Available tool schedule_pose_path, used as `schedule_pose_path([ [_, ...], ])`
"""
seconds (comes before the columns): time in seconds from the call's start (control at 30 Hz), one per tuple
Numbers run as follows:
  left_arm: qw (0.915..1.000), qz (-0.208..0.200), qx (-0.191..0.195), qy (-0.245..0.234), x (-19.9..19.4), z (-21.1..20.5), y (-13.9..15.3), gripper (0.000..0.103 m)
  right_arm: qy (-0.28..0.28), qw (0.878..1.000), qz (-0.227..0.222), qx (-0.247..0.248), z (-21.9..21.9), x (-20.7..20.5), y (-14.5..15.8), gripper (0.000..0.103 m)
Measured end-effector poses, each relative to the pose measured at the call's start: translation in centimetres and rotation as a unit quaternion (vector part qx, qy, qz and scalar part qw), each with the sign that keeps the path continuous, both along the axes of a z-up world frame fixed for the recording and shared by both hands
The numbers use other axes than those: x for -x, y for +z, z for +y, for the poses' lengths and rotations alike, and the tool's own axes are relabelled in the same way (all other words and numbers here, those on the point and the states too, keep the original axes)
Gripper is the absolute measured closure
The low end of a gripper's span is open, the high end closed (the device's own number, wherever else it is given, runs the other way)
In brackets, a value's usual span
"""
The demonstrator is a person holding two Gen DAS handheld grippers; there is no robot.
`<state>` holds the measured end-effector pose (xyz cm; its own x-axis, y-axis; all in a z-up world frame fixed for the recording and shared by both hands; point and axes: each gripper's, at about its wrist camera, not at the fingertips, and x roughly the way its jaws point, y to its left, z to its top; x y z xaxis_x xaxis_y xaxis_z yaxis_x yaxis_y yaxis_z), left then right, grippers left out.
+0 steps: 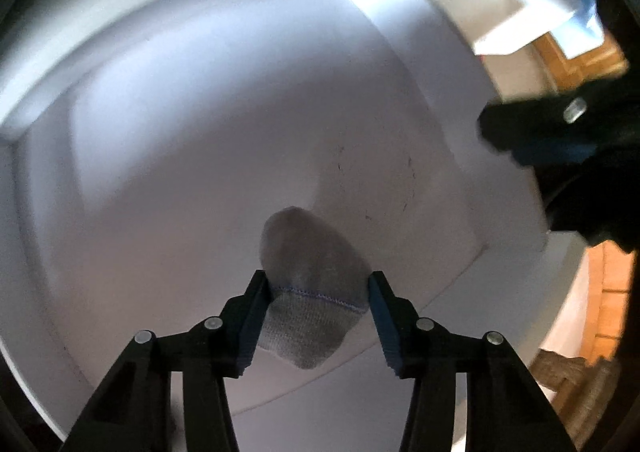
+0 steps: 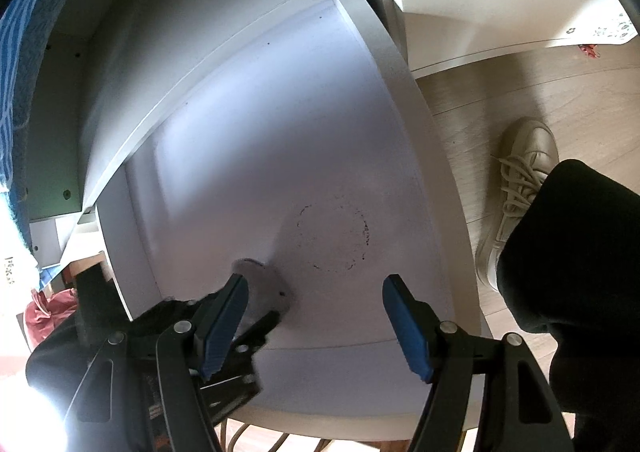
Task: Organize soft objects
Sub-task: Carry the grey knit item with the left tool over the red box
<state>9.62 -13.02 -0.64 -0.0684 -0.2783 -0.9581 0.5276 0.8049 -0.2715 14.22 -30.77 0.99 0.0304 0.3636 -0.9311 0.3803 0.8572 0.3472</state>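
Sock sits between the left claw's pads, inside the white shelf cubby.

The left claw [image 1: 317,284] straddles a grey sock [image 1: 312,292], pads at its sides, grip unclear. If it is loose, the sock could slide off the shelf [image 1: 200,132] lip at 6 o'clock. The right claw [image 2: 316,288] gapes apart, empty, close enough at 3 o'clock to bump it.

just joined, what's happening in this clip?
A person with two handheld grippers is putting a grey sock into a white shelf compartment. The left gripper has the sock between its open fingers, lying on the compartment floor; whether the pads touch it is unclear. The right gripper is open and empty, over the same floor beside a dark ring mark. The person's shoe is on the wood floor.
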Motion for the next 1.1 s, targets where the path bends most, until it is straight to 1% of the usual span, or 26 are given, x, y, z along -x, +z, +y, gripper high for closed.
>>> schedule_pose_path([
  [0.1, 0.9995, -0.008, 0.022, 0.022, -0.9, 2.6, 2.3, 0.053, 0.001, 1.000, 0.006, -0.001, 0.2, 0.0, -0.3, 0.032],
  [0.17, 0.9988, -0.021, 0.036, 0.027, -1.2, 3.8, 4.1, 0.053, 0.002, 1.000, 0.010, -0.001, 0.3, 0.0, -0.5, 0.032],
  [0.3, 0.9957, -0.060, 0.068, 0.018, -0.7, 5.5, 8.2, 0.053, 0.012, 1.000, 0.011, 0.003, 0.8, 0.1, -0.7, 0.032],
  [0.4, 0.9904, -0.087, 0.106, 0.012, -0.2, 7.0, 11.8, 0.053, 0.017, 1.000, 0.013, 0.004, 1.2, 0.1, -0.9, 0.032],
  [0.47, 0.9849, -0.108, 0.135, 0.010, -0.4, 7.8, 14.8, 0.053, 0.019, 1.000, 0.015, 0.004, 1.4, 0.1, -1.0, 0.032],
  [0.5, 0.9801, -0.121, 0.157, 0.012, -0.3, 8.5, 16.7, 0.053, 0.019, 1.000, 0.015, 0.003, 1.4, 0.1, -0.9, 0.032],
  [0.57, 0.9722, -0.140, 0.187, 0.016, -0.6, 10.0, 20.1, 0.053, 0.018, 1.000, 0.014, 0.002, 1.4, 0.2, -1.0, 0.032],
  [0.6, 0.9663, -0.154, 0.205, 0.021, -0.8, 10.8, 22.0, 0.053, 0.017, 1.000, 0.013, 0.002, 1.3, 0.2, -0.9, 0.032],
  [0.63, 0.9616, -0.164, 0.218, 0.027, -1.0, 11.2, 23.4, 0.053, 0.017, 1.000, 0.013, 0.001, 1.2, 0.2, -0.8, 0.032],
  [0.7, 0.9523, -0.186, 0.238, 0.044, -1.5, 12.1, 25.8, 0.053, 0.016, 1.000, 0.013, 0.000, 1.1, 0.2, -0.9, 0.032],
  [0.77, 0.9405, -0.208, 0.260, 0.068, -2.9, 13.7, 28.9, 0.053, 0.017, 1.000, 0.014, -0.003, 1.1, 0.3, -1.0, 0.032],
  [0.83, 0.9318, -0.231, 0.263, 0.094, -3.8, 14.4, 30.9, 0.053, 0.017, 1.000, 0.016, -0.004, 1.2, 0.3, -1.0, 0.032],
  [0.87, 0.9285, -0.245, 0.257, 0.107, -4.6, 14.7, 31.7, 0.052, 0.017, 1.000, 0.016, -0.004, 1.2, 0.3, -1.0, 0.032],
  [0.93, 0.9228, -0.263, 0.244, 0.141, -6.4, 15.8, 32.6, 0.052, 0.018, 1.000, 0.014, -0.003, 1.1, 0.2, -0.9, 0.032],
  [1.0, 0.9209, -0.263, 0.231, 0.171, -8.2, 17.3, 33.1, 0.052, 0.018, 1.000, 0.011, -0.004, 1.2, 0.2, -0.8, 0.032],
  [1.03, 0.9215, -0.259, 0.219, 0.189, -9.4, 17.5, 32.7, 0.052, 0.018, 1.000, 0.011, -0.005, 1.1, 0.3, -0.8, 0.032],
  [1.1, 0.9263, -0.246, 0.200, 0.204, -11.0, 18.2, 32.0, 0.052, 0.021, 1.000, 0.011, -0.003, 1.2, 0.3, -0.8, 0.032],
])
